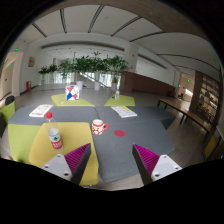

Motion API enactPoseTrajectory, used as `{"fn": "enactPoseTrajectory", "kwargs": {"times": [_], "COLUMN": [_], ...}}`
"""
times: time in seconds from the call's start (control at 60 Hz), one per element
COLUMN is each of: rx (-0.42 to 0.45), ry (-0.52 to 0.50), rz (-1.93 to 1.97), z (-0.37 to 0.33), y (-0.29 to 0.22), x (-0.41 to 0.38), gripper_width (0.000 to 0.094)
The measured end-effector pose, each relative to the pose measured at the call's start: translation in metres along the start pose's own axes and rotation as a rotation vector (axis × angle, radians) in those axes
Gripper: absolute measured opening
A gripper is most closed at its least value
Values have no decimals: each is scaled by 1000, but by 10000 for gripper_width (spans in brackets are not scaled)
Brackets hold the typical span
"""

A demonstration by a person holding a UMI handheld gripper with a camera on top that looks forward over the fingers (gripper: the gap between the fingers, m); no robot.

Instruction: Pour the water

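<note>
A red and white patterned cup (98,126) stands on the grey table (120,145), ahead of my fingers and a little left of the middle. A small red and white can or bottle (55,139) stands on a yellow-green mat (45,145) to the left, just beyond my left finger. My gripper (112,162) is above the table's near edge, fingers wide apart with magenta pads (146,156) showing, nothing between them.
A red disc (120,132) lies right of the cup. Another small red piece (127,112) lies farther back. A blue and white box (72,93) stands at the table's far end, with papers (40,111) to the left. Plants (90,68) line the back; furniture (190,105) is at right.
</note>
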State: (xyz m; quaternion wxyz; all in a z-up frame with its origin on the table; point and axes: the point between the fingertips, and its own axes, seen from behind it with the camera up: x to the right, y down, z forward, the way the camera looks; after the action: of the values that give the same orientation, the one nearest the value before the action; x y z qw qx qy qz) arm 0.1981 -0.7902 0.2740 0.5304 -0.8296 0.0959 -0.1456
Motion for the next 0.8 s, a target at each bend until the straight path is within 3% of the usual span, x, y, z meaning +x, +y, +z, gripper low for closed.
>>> {"fn": "enactPoseTrajectory", "kwargs": {"times": [0.133, 0.267, 0.483, 0.8], "rx": [-12, -48, -79, 42], "ry": [-1, -11, -108, -280], "rz": [1, -7, -32, 13], "z": [11, 17, 38, 119], "y": [6, 46, 102, 63], "x": [-10, -24, -103, -254], "gripper_width": [859, 860, 860, 854]}}
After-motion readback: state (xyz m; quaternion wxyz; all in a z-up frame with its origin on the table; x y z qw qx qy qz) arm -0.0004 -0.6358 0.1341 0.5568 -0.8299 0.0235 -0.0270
